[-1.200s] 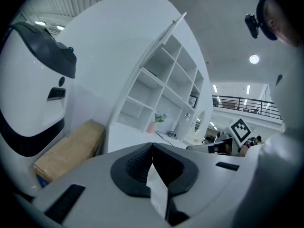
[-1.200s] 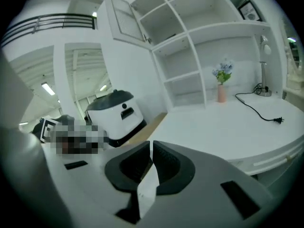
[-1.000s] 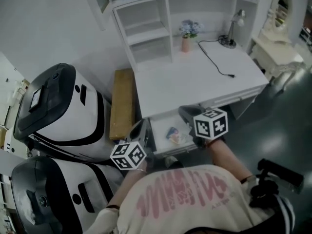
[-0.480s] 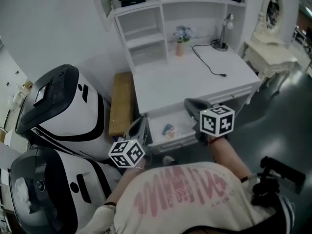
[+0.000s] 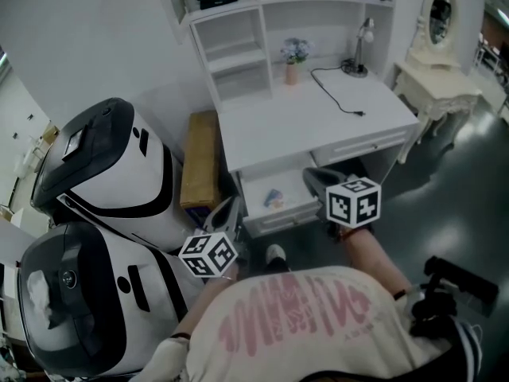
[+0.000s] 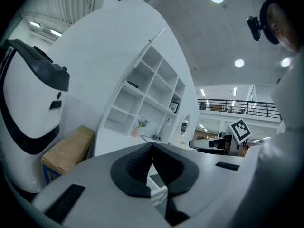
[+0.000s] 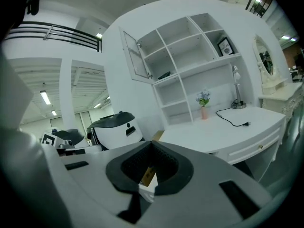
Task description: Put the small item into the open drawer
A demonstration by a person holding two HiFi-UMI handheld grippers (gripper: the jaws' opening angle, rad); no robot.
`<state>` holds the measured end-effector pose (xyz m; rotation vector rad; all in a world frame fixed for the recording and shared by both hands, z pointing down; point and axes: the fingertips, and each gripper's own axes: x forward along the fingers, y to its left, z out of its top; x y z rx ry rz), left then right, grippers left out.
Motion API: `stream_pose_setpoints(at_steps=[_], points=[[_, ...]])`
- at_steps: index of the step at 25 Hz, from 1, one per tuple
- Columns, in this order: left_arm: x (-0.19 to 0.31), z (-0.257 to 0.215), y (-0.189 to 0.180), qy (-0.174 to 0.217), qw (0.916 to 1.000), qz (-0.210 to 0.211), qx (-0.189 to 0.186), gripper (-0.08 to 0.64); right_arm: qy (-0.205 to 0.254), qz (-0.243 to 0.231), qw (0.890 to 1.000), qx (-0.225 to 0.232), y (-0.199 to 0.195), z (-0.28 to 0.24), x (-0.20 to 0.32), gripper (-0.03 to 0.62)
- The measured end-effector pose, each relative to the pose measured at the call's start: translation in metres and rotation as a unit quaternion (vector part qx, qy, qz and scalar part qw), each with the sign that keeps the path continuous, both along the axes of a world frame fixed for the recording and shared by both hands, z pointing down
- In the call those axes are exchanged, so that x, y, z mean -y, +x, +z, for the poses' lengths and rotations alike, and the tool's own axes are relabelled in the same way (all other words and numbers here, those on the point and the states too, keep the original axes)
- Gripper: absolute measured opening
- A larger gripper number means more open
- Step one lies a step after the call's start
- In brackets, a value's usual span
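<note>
The white desk [image 5: 318, 126] has its left drawer [image 5: 288, 215] pulled open. A small blue and pale item [image 5: 273, 198] lies inside it. My left gripper [image 5: 229, 207] hangs at the drawer's front left corner, jaws shut and empty; in the left gripper view its tips [image 6: 152, 148] meet, and a white piece of the drawer [image 6: 158, 184] shows below them. My right gripper [image 5: 316, 179] hovers just right of the drawer, also shut with nothing in it. The right gripper [image 7: 152, 146] points over the desk toward the shelves.
Two big white-and-black machines [image 5: 111, 169] [image 5: 75, 293] stand at the left, with a brown cardboard box [image 5: 200, 165] against the desk's side. On the desk top are a flower vase [image 5: 293, 60], a lamp [image 5: 359, 44] and a black cable [image 5: 336, 90]. A vanity table [image 5: 433, 82] stands at the right.
The head view has drawn back and shows more of the room. The right gripper has shifted from over the drawer's right edge to beside it. Both grippers stay shut.
</note>
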<state>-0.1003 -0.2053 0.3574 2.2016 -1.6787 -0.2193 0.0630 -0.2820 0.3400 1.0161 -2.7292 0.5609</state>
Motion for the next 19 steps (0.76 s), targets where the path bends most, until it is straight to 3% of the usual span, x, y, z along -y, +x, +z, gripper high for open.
stream_pose_setpoints(at_steps=[19], points=[[-0.035, 0.013, 0.009, -0.018, 0.9998, -0.009, -0.007, 0.029, -0.018, 0.002, 0.999, -0.029, 0.018, 0.028, -0.033, 0.020]])
